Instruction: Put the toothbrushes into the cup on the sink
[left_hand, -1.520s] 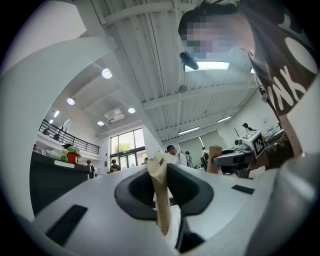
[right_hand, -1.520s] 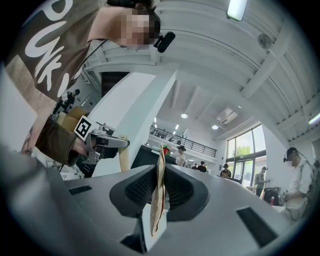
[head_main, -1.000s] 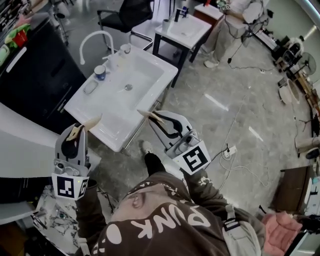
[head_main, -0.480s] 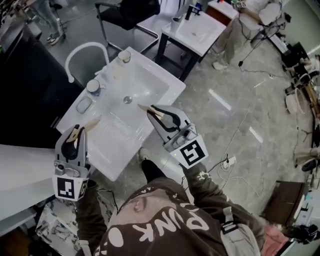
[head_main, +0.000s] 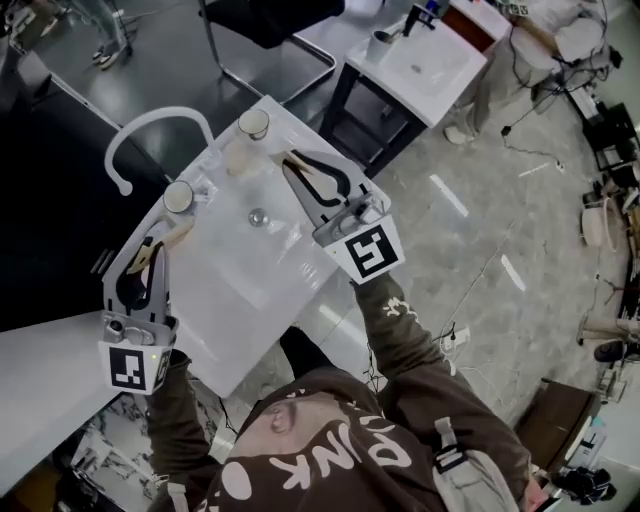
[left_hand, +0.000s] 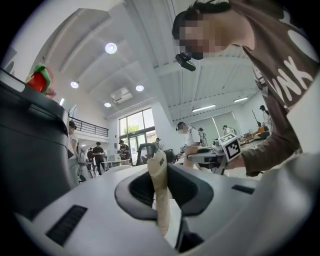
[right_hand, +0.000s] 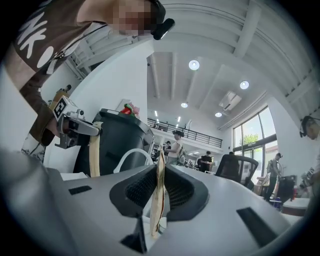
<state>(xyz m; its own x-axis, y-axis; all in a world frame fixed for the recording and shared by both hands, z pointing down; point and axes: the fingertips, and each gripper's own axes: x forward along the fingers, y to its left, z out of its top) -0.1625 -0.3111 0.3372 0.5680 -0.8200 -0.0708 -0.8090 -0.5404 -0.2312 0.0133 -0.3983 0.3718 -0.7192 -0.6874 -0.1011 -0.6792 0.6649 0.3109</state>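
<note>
A white sink (head_main: 235, 300) with a curved white faucet (head_main: 150, 128) carries two cups: one by the faucet base (head_main: 179, 196) and one at the far corner (head_main: 253, 123). My left gripper (head_main: 158, 245) hovers at the sink's left rim just below the nearer cup, shut on a beige toothbrush (head_main: 174, 236); the same brush stands between the jaws (left_hand: 160, 192). My right gripper (head_main: 296, 166) is over the basin's far side near the far cup, shut on a second beige toothbrush (right_hand: 160, 192). That view also shows the left gripper (right_hand: 75, 125).
A black cabinet (head_main: 50, 230) stands left of the sink. A second sink stand (head_main: 425, 65) and a black chair (head_main: 275, 20) are behind it. A person (head_main: 560, 35) stands at the far right. Cables lie on the grey floor (head_main: 480, 260).
Both grippers have moved forward from the sink's near edge to over it, each still holding its toothbrush. The right one has gone furthest, toward the far cup.
</note>
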